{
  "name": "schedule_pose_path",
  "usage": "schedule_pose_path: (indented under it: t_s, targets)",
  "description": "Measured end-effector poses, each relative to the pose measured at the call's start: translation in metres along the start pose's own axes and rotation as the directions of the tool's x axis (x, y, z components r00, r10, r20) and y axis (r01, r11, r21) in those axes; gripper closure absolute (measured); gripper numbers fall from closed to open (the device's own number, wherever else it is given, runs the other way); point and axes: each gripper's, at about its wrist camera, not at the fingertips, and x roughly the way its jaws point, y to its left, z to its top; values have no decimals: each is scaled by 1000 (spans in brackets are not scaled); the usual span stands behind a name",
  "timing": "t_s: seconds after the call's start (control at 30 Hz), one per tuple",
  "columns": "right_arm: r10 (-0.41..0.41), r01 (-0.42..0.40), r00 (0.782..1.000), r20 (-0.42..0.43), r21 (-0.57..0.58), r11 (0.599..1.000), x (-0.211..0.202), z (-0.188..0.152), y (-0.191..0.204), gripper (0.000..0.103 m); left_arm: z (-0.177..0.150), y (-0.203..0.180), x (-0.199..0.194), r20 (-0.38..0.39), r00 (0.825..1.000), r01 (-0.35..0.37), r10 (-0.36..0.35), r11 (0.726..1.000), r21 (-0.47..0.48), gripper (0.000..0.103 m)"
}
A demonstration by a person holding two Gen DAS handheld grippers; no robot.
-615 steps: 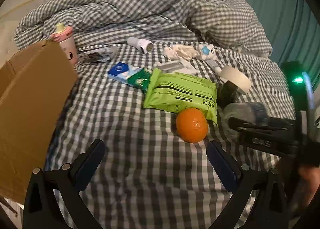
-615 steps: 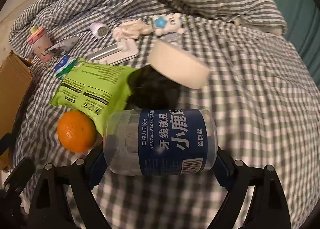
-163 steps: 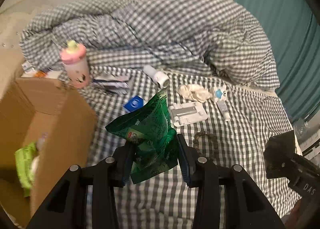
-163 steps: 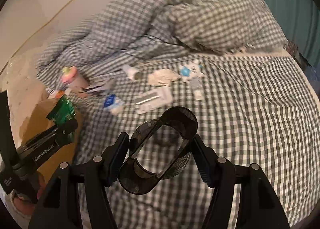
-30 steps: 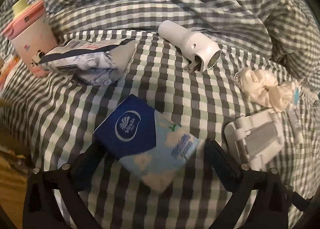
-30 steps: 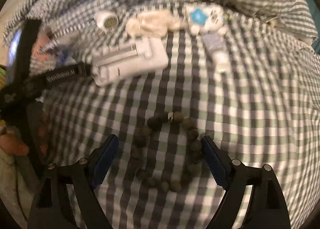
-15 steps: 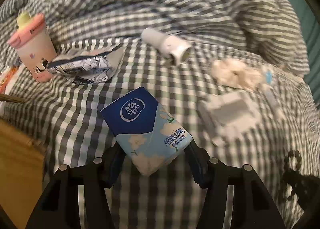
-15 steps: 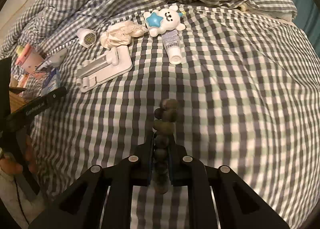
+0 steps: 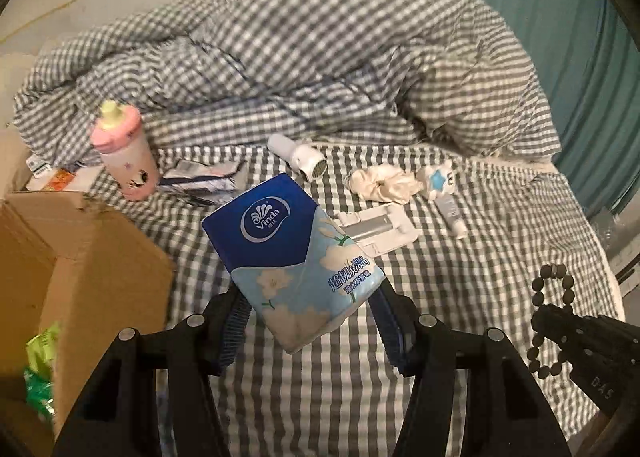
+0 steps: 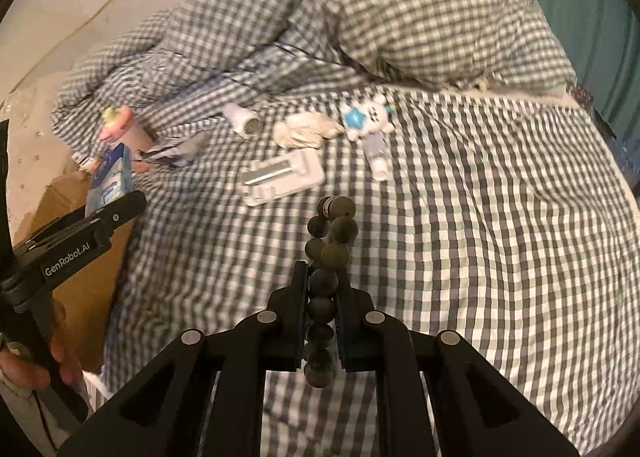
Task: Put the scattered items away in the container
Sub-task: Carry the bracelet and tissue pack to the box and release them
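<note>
My left gripper (image 9: pixel 310 317) is shut on a blue Vinda tissue pack (image 9: pixel 292 257) and holds it above the checked bed, just right of the open cardboard box (image 9: pixel 80 257). My right gripper (image 10: pixel 322 297) is shut on a dark bead bracelet (image 10: pixel 332 253), lifted off the bed; it also shows in the left wrist view (image 9: pixel 550 293). The tissue pack also shows in the right wrist view (image 10: pixel 110 177), over the box (image 10: pixel 80 257).
On the bed lie a pink cup (image 9: pixel 124 153), a crumpled wrapper (image 9: pixel 204 181), a white cylinder (image 9: pixel 298 157), a cream scrunchie (image 9: pixel 380 181), a white phone stand (image 9: pixel 380 229) and a bear-topped tube (image 9: pixel 444 189). Green packets (image 9: pixel 40 361) lie in the box. A bunched duvet (image 9: pixel 320 57) lies behind.
Both grippers have risen and pulled back from the bed. The left has carried the tissue pack toward the box. The right has lifted the bracelet higher.
</note>
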Motion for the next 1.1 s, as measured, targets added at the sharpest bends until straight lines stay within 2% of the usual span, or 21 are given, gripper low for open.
schedule_pose_path:
  t_s: [0.1,0.23,0.37,0.5,0.67,0.77,0.9,0.97,1.0,1.03,1.07,1.1]
  targets:
    - [19,-19,1000,19,-34,999,-19,-3,21,92,-4,14,-28,4,1000,7,-7,999,-44,44]
    - [68,-61,996,63,-101,993,-45,-5,64,92,-12,41,-73,53,999,18,-14,997,-81,44]
    - [144,-127,986,80,-190,974,-61,-6,126,92,-19,82,-118,101,994,-40,51,993,-108,44]
    - [256,-238,966,27,-291,927,-59,-9,196,92,-34,133,-145,104,986,-110,128,980,-164,44]
    - [323,-324,944,-69,-380,866,-38,-20,272,92,-62,199,-148,39,980,-180,196,950,-256,44]
    - [309,-325,945,-109,-430,842,-21,-24,310,92,-76,230,-139,-7,973,-224,233,928,-297,43]
    - [291,-316,948,-128,-475,821,3,-18,345,92,-88,256,-124,-37,971,-235,237,911,-338,43]
    - [286,-320,947,-145,-500,805,16,-15,357,91,-90,264,-116,-52,971,-238,234,907,-347,40]
    - [286,-322,946,-150,-511,797,21,-14,363,85,-89,267,-111,-63,972,-235,227,906,-352,37]
    - [281,-313,949,-141,-513,799,24,-12,366,74,-88,270,-107,-71,972,-233,223,905,-357,29]
    - [270,-292,955,-119,-508,810,25,-11,367,40,-88,272,-104,-73,971,-238,227,902,-361,14]
    - [265,-274,960,-90,-499,822,24,-9,365,18,-88,273,-103,-72,969,-248,238,897,-366,9]
